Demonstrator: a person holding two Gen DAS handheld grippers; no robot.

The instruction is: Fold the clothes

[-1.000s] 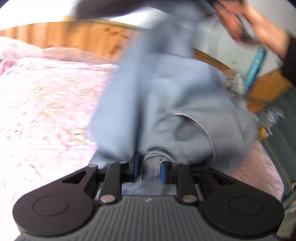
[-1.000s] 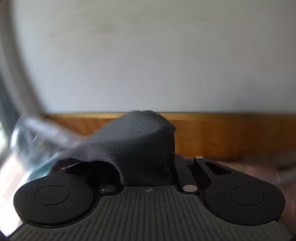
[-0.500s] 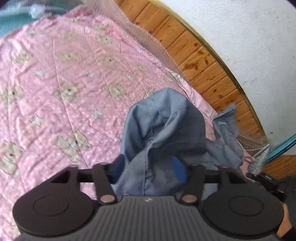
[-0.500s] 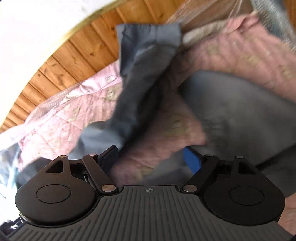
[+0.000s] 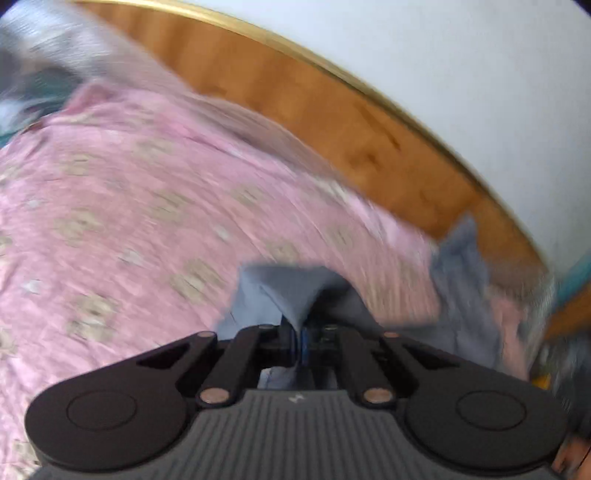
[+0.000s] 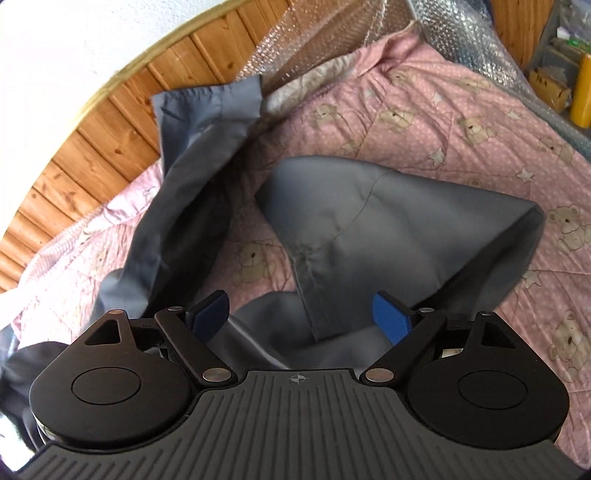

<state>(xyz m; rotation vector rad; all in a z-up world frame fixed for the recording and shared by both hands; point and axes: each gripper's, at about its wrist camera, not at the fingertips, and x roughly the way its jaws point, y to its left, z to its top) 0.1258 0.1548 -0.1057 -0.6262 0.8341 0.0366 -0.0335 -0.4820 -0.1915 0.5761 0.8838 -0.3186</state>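
The left gripper has its jaws together, clamped on a bunched fold of the grey garment. They have just been closing, with that cloth between them. The pinched fold rises out of the jaws toward 12 o'clock in the left wrist view and spreads to both sides. That view is blurred, so fine detail of the cloth cannot be read.

The right gripper has its blue fingers wide apart, pressing on nothing. Its jaws have just been opening a little further. A loose part of the garment lies below and between the fingers, apart from both pads as far as the right wrist view shows.

The garment lies crumpled on the pink quilt, which carries a bear and star print. In the right wrist view one broad fold humps up from the centre toward 3 o'clock. A long narrow part runs from about 8 o'clock up to 11 o'clock, where its hemmed end lies against the wooden panelling. More of the grey cloth shows at 3 o'clock in the left wrist view, at the quilt's edge.

Bubble wrap lies along the far edge of the quilt, at 12 to 1 o'clock in the right wrist view. A shelf with a yellow container stands at 2 o'clock. A white wall rises above the panelling.
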